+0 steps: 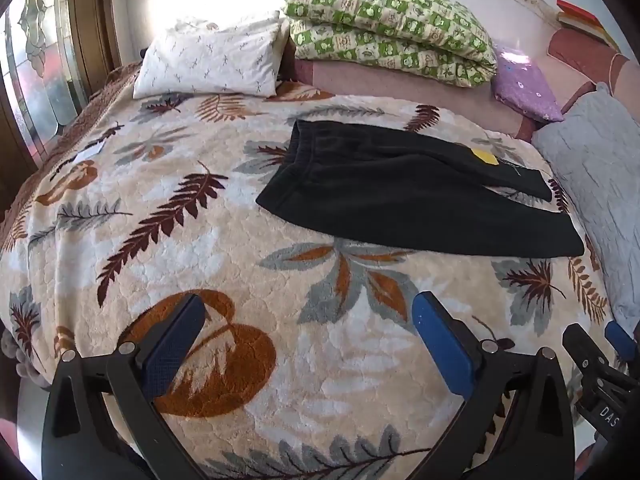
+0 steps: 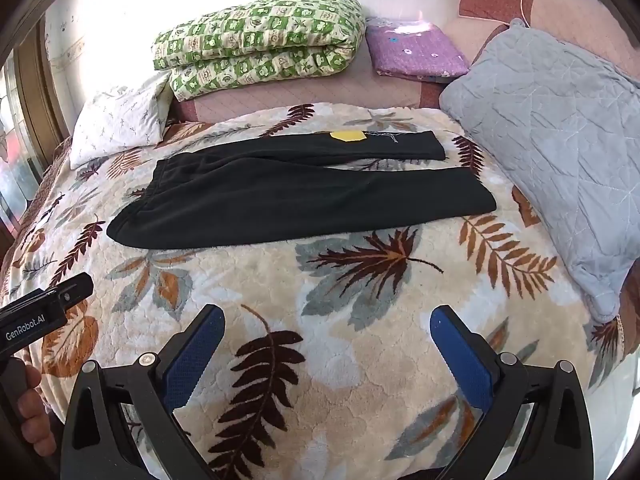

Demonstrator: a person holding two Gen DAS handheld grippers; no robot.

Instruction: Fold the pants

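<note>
The pants (image 2: 280, 200) are black with a yellow patch (image 2: 349, 135). The blanket (image 2: 340, 320) is cream with brown, orange and grey leaves. The quilt (image 2: 260, 40) has green and cream squares. One pillow (image 2: 552, 160) is grey-blue, another (image 1: 208, 60) white with small grey marks.

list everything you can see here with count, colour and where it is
pants: 1, black with a yellow patch, spread flat on the blanket, waistband to the left
blanket: 1, beige with brown and grey leaves, covering the bed
white pillow: 1, white, far left
quilt: 1, green and cream check, folded, far side
purple bundle: 1, purple, folded, right of the quilt
grey pillow: 1, grey, right edge
books: a few, reddish, far right corner
left gripper: 1, black with blue pads, open, above the blanket
right gripper: 1, same, open
</note>
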